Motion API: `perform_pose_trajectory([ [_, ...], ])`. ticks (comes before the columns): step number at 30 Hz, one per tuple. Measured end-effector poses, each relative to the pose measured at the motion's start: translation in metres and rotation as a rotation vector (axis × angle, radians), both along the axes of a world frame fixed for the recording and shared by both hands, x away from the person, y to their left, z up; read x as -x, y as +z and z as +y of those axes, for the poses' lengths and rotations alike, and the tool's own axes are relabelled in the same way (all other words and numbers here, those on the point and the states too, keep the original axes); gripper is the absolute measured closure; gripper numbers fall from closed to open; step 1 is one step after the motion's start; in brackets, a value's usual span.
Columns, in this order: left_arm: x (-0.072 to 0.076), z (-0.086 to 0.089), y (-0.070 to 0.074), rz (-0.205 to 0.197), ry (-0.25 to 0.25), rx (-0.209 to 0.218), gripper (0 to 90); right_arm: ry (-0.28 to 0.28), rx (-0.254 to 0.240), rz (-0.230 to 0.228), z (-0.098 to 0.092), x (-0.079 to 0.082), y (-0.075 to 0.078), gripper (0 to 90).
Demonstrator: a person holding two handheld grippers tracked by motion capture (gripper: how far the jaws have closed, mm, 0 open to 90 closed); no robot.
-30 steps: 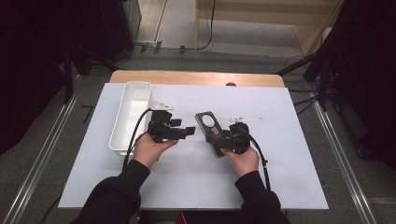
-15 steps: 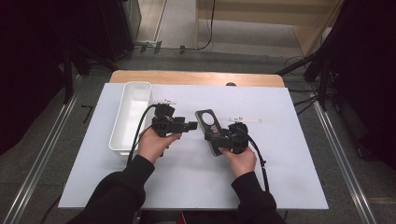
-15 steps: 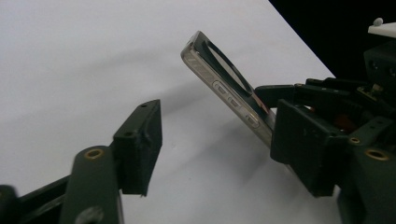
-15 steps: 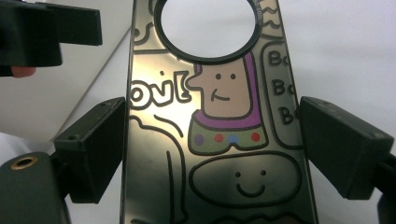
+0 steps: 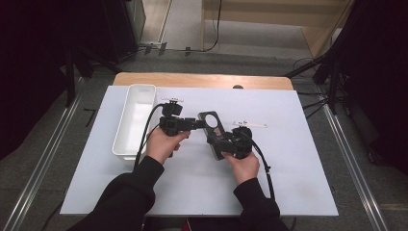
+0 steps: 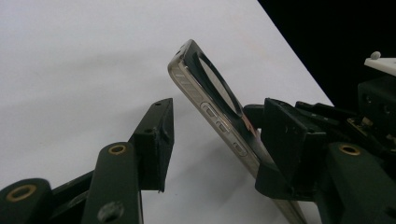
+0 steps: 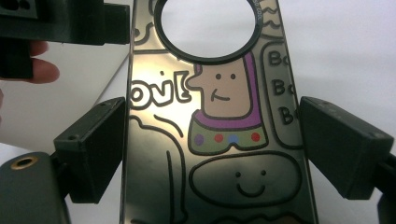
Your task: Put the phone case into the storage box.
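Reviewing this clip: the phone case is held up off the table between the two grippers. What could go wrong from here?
1. The right gripper holds the phone case by its long edges alone; the glossy case could slip or tilt.
2. The left gripper has just been closing, with the case's camera-hole end between its jaws; one jaw lies on the case, the other stands apart. Squeezing near the thin ring could flex the case or twist it in the right grip.
3. If dropped, it lands on the table, beside the white tray.

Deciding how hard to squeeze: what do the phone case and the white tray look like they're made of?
Phone case: likely hard plastic with a glossy, mirror-like finish; it throws bright glare behind the printed cartoon, and its edge looks metallic gold. Tray: probably moulded white plastic, smooth with rounded rims; too far off to confirm.
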State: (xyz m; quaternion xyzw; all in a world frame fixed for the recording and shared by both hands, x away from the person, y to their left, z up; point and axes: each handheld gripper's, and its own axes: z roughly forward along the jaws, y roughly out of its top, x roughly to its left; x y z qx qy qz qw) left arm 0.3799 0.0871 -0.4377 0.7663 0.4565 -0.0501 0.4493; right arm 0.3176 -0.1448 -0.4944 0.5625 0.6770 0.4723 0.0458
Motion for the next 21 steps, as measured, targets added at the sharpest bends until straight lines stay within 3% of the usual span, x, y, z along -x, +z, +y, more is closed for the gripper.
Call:
perform_pose_trajectory([
  [8, -0.002, 0.001, 0.000, 0.025, 0.019, 0.012, 46.5, -0.004, -0.012, -0.015, 0.003, 0.001, 0.001, 10.4],
  [13, -0.005, -0.001, 0.000, 0.083, 0.025, 0.035, 46.5, -0.002, -0.020, -0.016, 0.006, 0.001, 0.000, 10.4],
  [21, -0.005, -0.002, -0.002, 0.099, 0.022, 0.025, 50.8, -0.006, -0.037, -0.030, 0.011, 0.002, 0.000, 10.4],
])
